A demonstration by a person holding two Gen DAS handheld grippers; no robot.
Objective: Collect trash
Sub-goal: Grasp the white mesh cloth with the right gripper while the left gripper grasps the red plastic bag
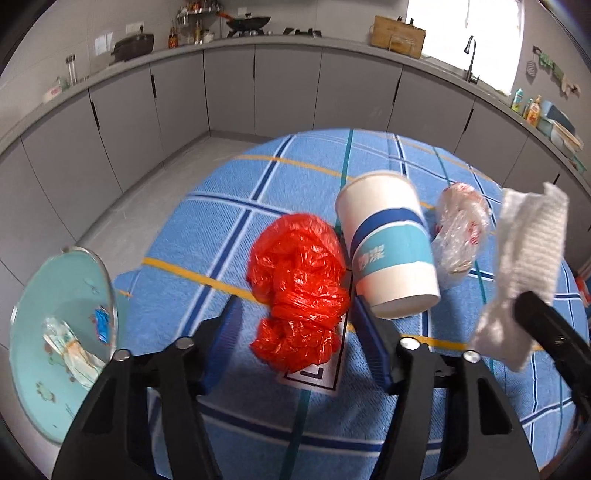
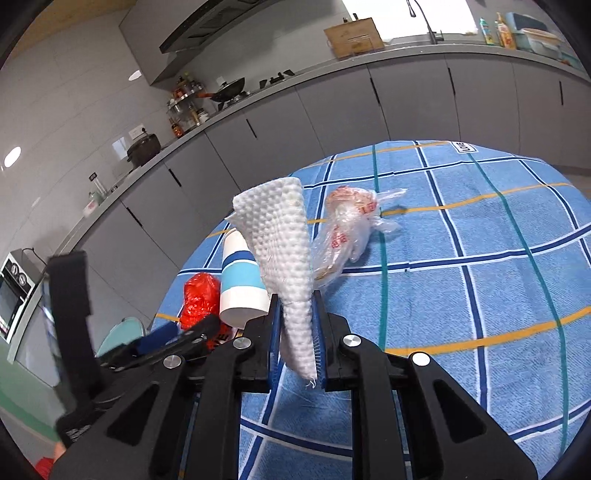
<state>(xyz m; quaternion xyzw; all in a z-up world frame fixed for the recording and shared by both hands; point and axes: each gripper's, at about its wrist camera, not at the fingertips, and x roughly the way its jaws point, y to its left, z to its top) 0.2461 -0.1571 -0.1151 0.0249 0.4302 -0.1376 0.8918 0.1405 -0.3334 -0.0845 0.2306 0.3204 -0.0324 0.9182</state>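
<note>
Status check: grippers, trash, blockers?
Right gripper shut on white paper towel. Left gripper open, straddling crumpled red plastic bag. Paper cup close beside.

Ahead of the tool a long grey counter (image 1: 295, 46) curves around the kitchen, with flat grey cabinet doors (image 1: 229, 92) below it. A bright window (image 1: 465, 33) is ahead to the right, above a tap (image 1: 471, 61). A black wok (image 1: 247, 23) stands ahead. The floor (image 1: 147, 210) is pale grey.
</note>
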